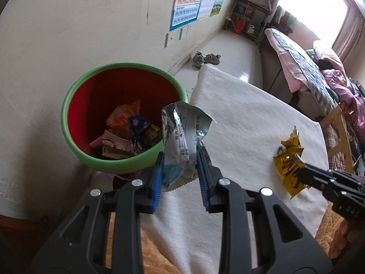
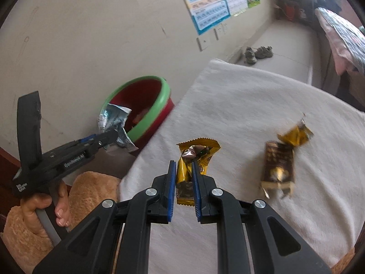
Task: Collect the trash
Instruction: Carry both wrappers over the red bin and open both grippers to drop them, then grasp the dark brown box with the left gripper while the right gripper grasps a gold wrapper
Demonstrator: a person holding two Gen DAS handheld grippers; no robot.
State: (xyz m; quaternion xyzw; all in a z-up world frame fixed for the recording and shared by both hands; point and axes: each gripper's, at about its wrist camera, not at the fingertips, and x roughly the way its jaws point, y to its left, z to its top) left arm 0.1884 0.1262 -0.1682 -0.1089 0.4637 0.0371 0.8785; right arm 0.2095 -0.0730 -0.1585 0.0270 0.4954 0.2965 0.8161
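Observation:
My left gripper (image 1: 180, 159) is shut on a silver-and-blue snack wrapper (image 1: 180, 137) and holds it beside the near rim of a red bin with a green rim (image 1: 68, 100). The bin holds several wrappers (image 1: 127, 134). My right gripper (image 2: 184, 171) is shut on a gold wrapper (image 2: 196, 153) over the white towel (image 2: 251, 105). In the left wrist view the right gripper (image 1: 298, 162) holds that gold wrapper (image 1: 288, 169). In the right wrist view the left gripper (image 2: 114, 137) holds the silver wrapper (image 2: 113, 118) by the bin (image 2: 159, 100).
A brown-and-gold wrapper (image 2: 279, 166) lies on the towel to the right of my right gripper. A wall stands behind the bin. A bed (image 1: 319, 73), a wooden stool (image 1: 337, 134) and shoes (image 1: 205, 59) on the floor lie beyond the towel.

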